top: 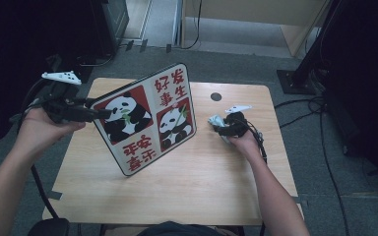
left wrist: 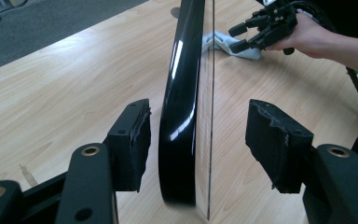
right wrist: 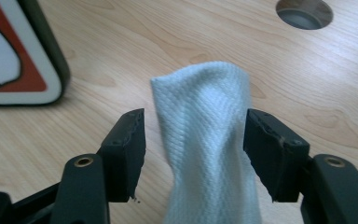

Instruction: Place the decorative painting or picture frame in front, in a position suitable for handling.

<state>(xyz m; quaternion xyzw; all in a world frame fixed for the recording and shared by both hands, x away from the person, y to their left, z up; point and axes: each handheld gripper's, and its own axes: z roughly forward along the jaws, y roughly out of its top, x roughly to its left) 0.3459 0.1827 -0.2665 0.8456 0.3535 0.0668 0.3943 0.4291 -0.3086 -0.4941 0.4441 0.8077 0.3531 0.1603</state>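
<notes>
A square board [top: 142, 118] printed with pandas and red characters stands tilted on edge on the wooden table [top: 202, 187]. My left gripper [top: 106, 114] is at its left edge. In the left gripper view the board's black edge [left wrist: 179, 116] stands between the jaws of my left gripper [left wrist: 198, 144], with a gap on each side. A light blue cloth [top: 215, 120] lies to the right of the board, at my right gripper [top: 216, 129]. In the right gripper view the cloth [right wrist: 205, 102] rises between the jaws of my right gripper [right wrist: 195, 149]; the left pad stands just apart from it.
A round cable hole [top: 216, 97] lies in the table behind the cloth. Cables [top: 325, 128] run over the grey floor at the right, by a black stand foot [top: 295, 81]. Dark equipment stands at the back left.
</notes>
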